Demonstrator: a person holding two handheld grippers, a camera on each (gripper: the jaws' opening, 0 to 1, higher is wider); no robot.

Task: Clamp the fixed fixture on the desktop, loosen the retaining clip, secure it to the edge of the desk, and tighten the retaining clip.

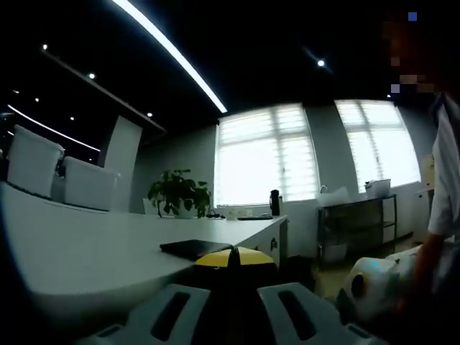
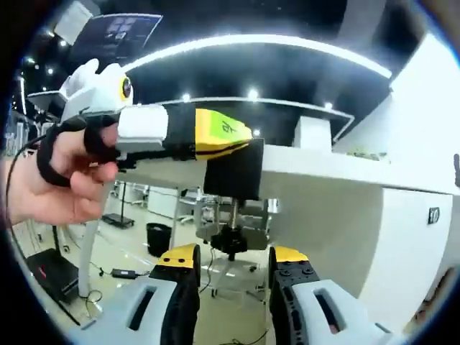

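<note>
The black clamp fixture (image 2: 233, 171) sits on the edge of the white desk (image 2: 323, 167). Its screw runs down under the desk to a black knob (image 2: 230, 238). My left gripper (image 2: 241, 140), held by a hand, comes in from the left and its yellow tips are shut on the fixture. My right gripper (image 2: 233, 262) is open below the desk edge, its yellow-tipped jaws standing either side of the knob and just under it. In the left gripper view, the left gripper (image 1: 233, 259) has its tips together at the desk (image 1: 86, 244) edge beside the fixture's dark top plate (image 1: 195, 248). The right gripper (image 1: 370, 284) appears blurred at the lower right.
A potted plant (image 1: 178, 192) and white chair backs (image 1: 32, 162) stand along the desk's far side. A dark metal rack (image 1: 356, 223) stands under the windows. Below the desk are a white side panel (image 2: 338, 230), a desk leg (image 2: 90, 251), a black bin (image 2: 158, 237) and floor cables.
</note>
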